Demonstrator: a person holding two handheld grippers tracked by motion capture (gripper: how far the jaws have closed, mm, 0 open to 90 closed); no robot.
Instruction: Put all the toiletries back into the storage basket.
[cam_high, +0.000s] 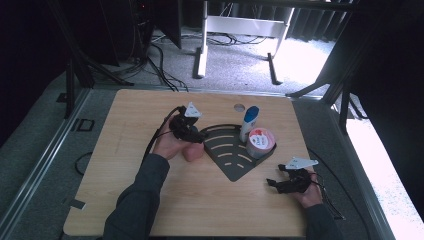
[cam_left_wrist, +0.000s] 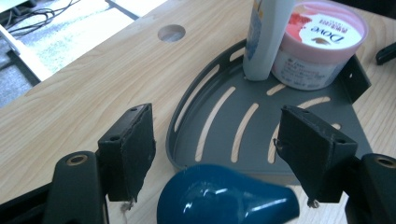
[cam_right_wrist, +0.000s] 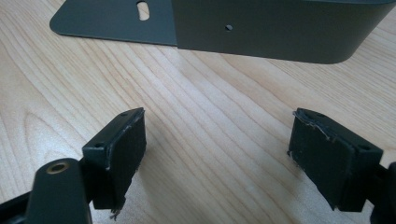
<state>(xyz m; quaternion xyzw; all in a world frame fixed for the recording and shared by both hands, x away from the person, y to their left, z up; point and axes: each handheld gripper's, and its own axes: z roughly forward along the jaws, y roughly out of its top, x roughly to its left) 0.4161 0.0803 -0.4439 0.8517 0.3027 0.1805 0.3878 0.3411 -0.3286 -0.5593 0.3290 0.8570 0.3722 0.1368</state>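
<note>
1. Your left tool (cam_high: 196, 134) sits near the middle of the table (cam_high: 125, 150), just beside the curved edge of the grey corner shelf (cam_high: 232, 167).
2. In the left gripper view, the left tool (cam_left_wrist: 219, 154) has its jaws spread wide. A blue rounded object (cam_left_wrist: 224, 198) lies low between them; neither pad presses on it.
3. In the high view, a pink object (cam_high: 193, 151) lies on the table under your left hand (cam_high: 170, 145), touching the shelf's outer edge. You cannot tell from the pictures whether it is part of the blue object.
4. The corner shelf (cam_left_wrist: 261, 135) lies flat on the table, toward its far right corner. A white bottle with a blue cap (cam_high: 248, 122) stands upright in the shelf's angle, touching a round pink-lidded tub (cam_high: 261, 141).
5. Your right tool (cam_high: 280, 182) rests near the table's right near corner, well apart from the left one.
6. In the right gripper view, the right tool (cam_right_wrist: 217, 154) has its jaws spread over bare wood, with the shelf's wall (cam_right_wrist: 280, 28) beyond them.
</note>
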